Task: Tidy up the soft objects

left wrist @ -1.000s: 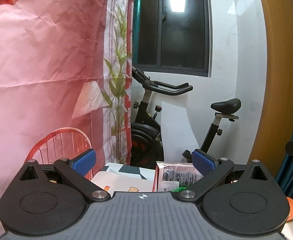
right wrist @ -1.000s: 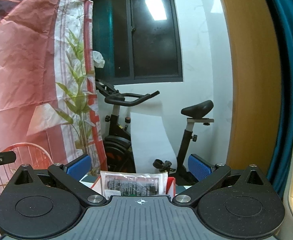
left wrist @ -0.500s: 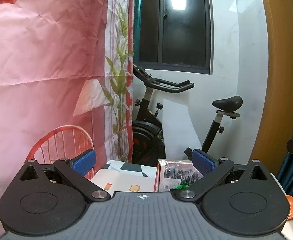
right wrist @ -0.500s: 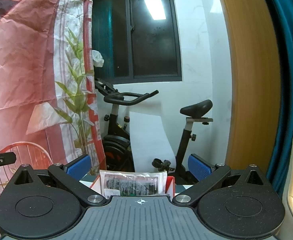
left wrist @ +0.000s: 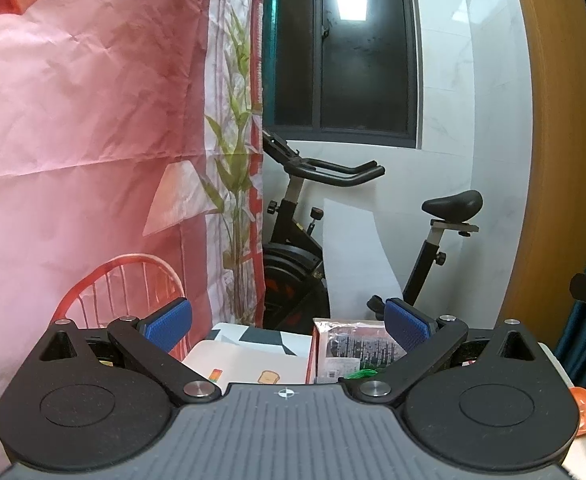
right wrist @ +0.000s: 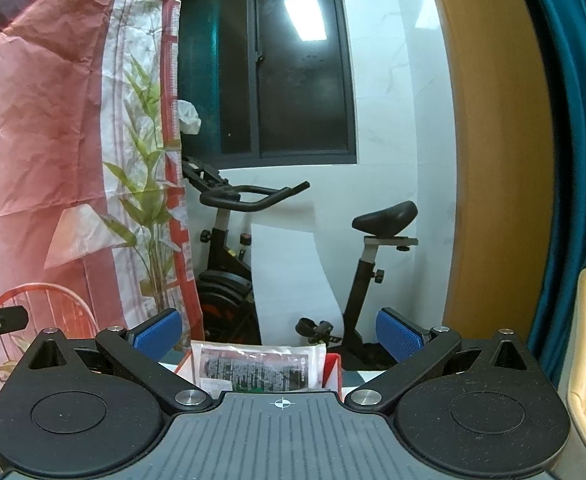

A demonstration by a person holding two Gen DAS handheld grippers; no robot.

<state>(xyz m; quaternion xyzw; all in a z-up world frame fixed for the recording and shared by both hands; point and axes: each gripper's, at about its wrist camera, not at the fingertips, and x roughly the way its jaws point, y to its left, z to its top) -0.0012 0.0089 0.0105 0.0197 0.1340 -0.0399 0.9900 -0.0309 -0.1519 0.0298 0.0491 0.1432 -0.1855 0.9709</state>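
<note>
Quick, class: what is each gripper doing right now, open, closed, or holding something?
Left gripper: open, holding nothing.
Right gripper: open, holding nothing.

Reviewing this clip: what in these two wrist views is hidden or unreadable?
- Left wrist view: the packet is readable only as dark print, its text too small; its lower part sits behind the left gripper.
- Right wrist view: the red container is mostly hidden by the packet and the right gripper.
- Both views: the tabletop is blocked by the gripper bodies.
</note>
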